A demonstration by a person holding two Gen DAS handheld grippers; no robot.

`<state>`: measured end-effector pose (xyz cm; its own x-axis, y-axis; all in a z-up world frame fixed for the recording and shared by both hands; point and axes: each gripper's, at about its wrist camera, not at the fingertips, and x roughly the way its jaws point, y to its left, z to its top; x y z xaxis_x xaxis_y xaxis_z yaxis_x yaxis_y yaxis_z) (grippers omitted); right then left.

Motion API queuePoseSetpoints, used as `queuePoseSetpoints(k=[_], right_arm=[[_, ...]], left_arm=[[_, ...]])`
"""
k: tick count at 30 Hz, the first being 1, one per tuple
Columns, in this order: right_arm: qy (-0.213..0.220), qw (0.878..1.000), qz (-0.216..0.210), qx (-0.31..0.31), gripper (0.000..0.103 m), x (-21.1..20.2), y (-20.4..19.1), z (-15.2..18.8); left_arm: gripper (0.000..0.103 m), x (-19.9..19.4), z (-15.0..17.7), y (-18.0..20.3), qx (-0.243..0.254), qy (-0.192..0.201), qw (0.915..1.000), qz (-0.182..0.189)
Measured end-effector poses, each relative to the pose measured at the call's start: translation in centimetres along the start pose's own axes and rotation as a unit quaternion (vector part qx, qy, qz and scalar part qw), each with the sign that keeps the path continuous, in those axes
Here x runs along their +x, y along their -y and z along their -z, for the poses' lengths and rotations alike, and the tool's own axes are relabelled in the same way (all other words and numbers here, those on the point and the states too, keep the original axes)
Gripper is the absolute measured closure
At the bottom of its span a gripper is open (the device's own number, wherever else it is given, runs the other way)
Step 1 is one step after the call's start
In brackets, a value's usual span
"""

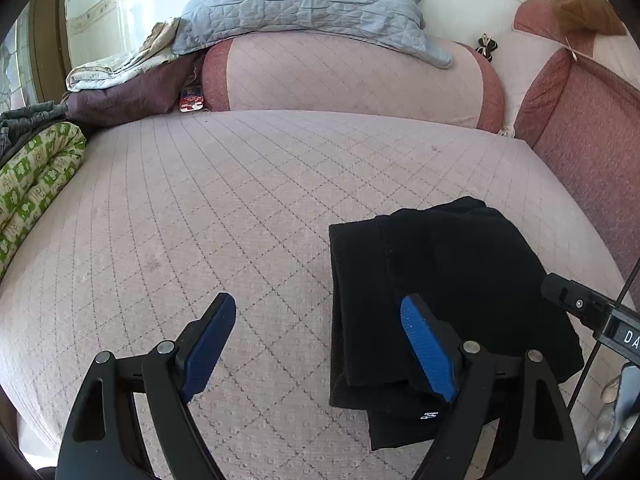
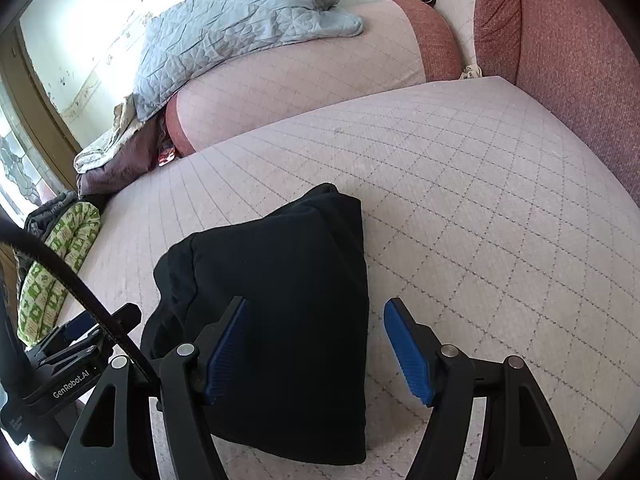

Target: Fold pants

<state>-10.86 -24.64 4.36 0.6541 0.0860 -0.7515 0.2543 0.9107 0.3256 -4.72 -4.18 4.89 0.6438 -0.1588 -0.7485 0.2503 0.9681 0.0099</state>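
Pink quilted cover with a dark diamond grid spread over the sofa seat (image 1: 240, 208) in front of you, and on it, near the front edge, lay the black pants (image 1: 452, 280), folded into a compact stack with a small white mark showing on the bottom layer closest to you. From your right wrist camera the pants (image 2: 280, 280) sat as a thick dark bundle, squarish, with the seat bare around the far and right sides. Your left gripper (image 1: 320, 340) was spread wide and held nothing; its left finger hung over bare cover while its right finger stood in front of the pants' near left part, and whether it touched the cloth could not be told. Your right gripper (image 2: 316, 344) was also wide and held nothing, its left finger over the bundle and its right finger over bare cover just beside the pants' right edge. Beyond the pants rose the pink backrest (image 1: 352, 76), with a grey-blue quilt (image 1: 304, 0) draped over its top. A red armrest (image 1: 580, 136) closed the right side. At the far left lay a green patterned roll (image 1: 36, 184) and a heap of purple and pale bedding (image 1: 120, 84).
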Motion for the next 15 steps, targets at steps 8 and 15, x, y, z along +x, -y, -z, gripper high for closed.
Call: queuePoseSetpoints(k=[8, 15], right_arm=[[-0.002, 1.000, 0.008, 0.008, 0.027, 0.12, 0.45, 0.17], [0.001, 1.000, 0.017, 0.009, 0.027, 0.10, 0.45, 0.31]], left_arm=[[0.019, 0.27, 0.11, 0.17, 0.002, -0.006, 1.0000, -0.007], [0.019, 0.73, 0.25, -0.52, -0.021, -0.026, 0.9994, 0.011]])
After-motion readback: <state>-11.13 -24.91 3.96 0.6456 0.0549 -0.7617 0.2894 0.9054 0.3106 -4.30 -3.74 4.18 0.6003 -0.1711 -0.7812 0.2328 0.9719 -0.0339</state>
